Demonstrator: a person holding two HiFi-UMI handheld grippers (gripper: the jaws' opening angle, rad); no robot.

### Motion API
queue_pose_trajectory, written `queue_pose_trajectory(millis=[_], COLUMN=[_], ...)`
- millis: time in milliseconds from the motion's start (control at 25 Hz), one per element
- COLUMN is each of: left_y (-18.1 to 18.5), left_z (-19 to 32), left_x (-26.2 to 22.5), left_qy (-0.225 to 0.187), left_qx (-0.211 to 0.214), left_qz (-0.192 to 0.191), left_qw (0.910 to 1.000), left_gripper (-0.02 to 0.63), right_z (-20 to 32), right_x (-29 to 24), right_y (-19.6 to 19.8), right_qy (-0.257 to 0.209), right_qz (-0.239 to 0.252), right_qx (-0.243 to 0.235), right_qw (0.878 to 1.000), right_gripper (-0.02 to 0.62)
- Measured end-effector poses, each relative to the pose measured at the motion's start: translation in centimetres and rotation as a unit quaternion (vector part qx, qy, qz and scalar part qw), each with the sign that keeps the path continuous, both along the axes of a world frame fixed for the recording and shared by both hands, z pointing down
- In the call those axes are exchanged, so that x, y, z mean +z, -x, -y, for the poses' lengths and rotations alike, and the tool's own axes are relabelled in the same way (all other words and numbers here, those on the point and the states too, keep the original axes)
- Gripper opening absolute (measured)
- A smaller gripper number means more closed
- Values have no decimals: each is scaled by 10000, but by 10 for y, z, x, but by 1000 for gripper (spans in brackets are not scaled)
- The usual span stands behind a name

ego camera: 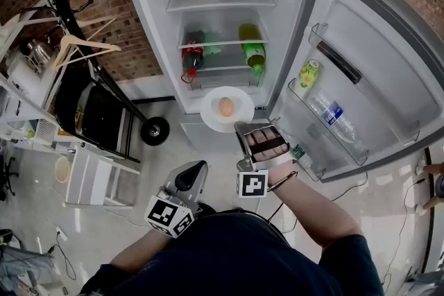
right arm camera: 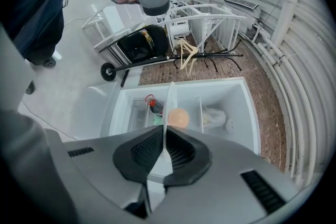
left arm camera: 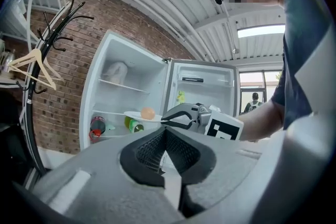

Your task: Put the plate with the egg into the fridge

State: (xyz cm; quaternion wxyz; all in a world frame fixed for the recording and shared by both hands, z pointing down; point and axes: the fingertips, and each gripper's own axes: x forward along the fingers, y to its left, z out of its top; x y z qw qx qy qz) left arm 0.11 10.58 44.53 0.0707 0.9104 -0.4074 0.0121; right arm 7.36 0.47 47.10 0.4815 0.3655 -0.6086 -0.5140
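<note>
Plate point(ego camera: 208, 111), white, egg point(ego camera: 226, 106) on it: held at the open fridge point(ego camera: 149, 3) front, level with its lower shelf. The near rim is hidden inside the right claw point(ego camera: 241, 127), which is clamped on it. Left claw point(left arm camera: 164, 148): closed, empty (well apart from the plate). Top-shelf item: pale, indistinct.

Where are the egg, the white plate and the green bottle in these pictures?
egg point(ego camera: 226, 107): head view, its top.
white plate point(ego camera: 210, 114): head view, bare left rim.
green bottle point(ego camera: 252, 44): head view, its body.
</note>
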Motion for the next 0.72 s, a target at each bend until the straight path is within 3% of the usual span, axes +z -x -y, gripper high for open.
queue_pose_trajectory(millis=[320, 720], left_y=[7, 34], left_z=[40, 149], left_x=[5, -2], left_qy=[39, -51], left_qx=[-71, 317], left_qz=[-38, -82], left_qw=[10000, 9995], left_gripper=[5, 5], right_z=[42, 146], right_x=[9, 4], right_y=[8, 32], right_qy=[84, 144], right_qz=[-33, -110], right_qx=[-57, 341], right_qw=[9999, 9993], right_gripper=[21, 21])
